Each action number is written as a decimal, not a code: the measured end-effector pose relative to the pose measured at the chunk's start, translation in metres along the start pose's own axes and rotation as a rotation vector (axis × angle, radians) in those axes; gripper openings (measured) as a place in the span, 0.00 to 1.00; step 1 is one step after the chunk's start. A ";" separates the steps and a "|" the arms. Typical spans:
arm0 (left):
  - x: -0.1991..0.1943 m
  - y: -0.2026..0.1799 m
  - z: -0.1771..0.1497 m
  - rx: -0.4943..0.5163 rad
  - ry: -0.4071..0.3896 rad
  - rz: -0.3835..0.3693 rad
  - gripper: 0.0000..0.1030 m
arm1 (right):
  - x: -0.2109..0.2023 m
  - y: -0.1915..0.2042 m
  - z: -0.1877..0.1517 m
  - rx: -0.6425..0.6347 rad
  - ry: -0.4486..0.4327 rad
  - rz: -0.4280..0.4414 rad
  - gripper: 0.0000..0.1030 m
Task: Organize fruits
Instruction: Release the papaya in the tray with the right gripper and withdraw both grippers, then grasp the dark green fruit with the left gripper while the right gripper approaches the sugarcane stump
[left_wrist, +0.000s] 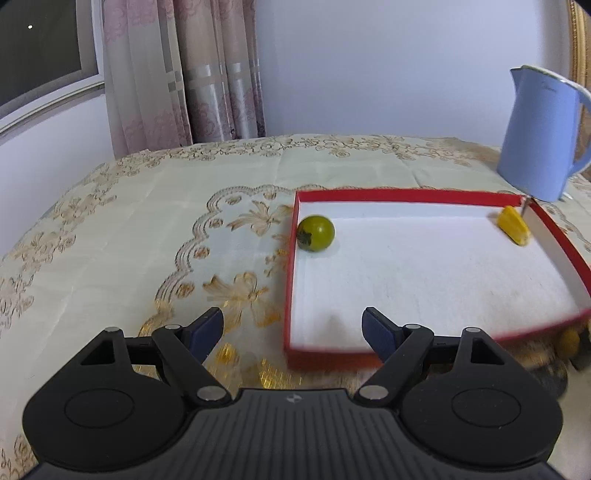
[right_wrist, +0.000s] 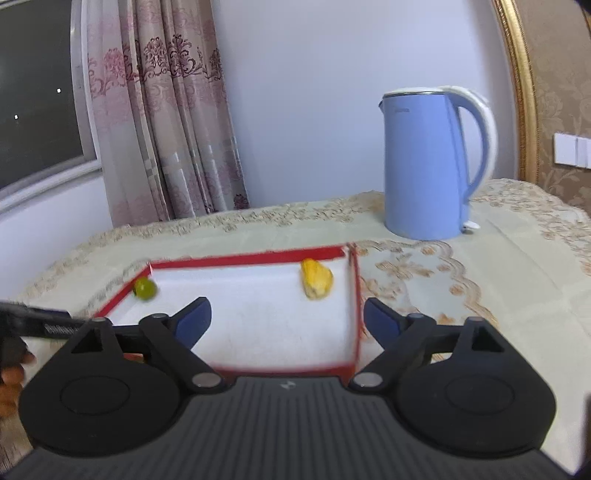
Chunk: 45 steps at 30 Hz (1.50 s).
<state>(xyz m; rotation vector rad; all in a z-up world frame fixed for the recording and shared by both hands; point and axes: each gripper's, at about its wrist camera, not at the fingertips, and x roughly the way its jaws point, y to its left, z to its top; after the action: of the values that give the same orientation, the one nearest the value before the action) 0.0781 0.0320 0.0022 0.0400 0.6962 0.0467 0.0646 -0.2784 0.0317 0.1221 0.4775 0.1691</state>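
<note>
A shallow red box (left_wrist: 406, 194) with a white floor lies on the embroidered tablecloth. A round green fruit (left_wrist: 316, 233) rests in its far left corner. A yellow fruit (left_wrist: 514, 225) lies in its far right corner. The right wrist view shows the same red box (right_wrist: 255, 259), green fruit (right_wrist: 144, 288) and yellow fruit (right_wrist: 317, 278). My left gripper (left_wrist: 293, 329) stands open at the box's near left corner with nothing between its fingers. My right gripper (right_wrist: 287, 320) is open above the box's near right part, its jaws holding nothing.
A light blue electric kettle (right_wrist: 428, 162) stands on the table behind the box's right corner. Curtains (right_wrist: 162, 122) and a window lie beyond the far table edge. A hand (right_wrist: 11, 373) shows at the left edge of the right wrist view. Bare tablecloth (left_wrist: 129, 229) spreads left of the box.
</note>
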 end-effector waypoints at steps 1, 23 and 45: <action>-0.005 0.004 -0.004 -0.006 -0.013 -0.012 0.80 | -0.004 -0.001 -0.005 0.002 -0.002 -0.003 0.87; -0.034 -0.016 -0.048 0.234 -0.119 -0.096 0.82 | -0.018 -0.001 -0.047 0.025 -0.003 0.000 0.95; -0.016 -0.022 -0.049 0.176 -0.026 -0.294 0.29 | -0.015 0.000 -0.048 0.030 0.013 -0.029 0.96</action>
<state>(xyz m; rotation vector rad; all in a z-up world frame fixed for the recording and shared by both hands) 0.0353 0.0103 -0.0267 0.1066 0.6725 -0.2973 0.0287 -0.2777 -0.0042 0.1431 0.4948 0.1346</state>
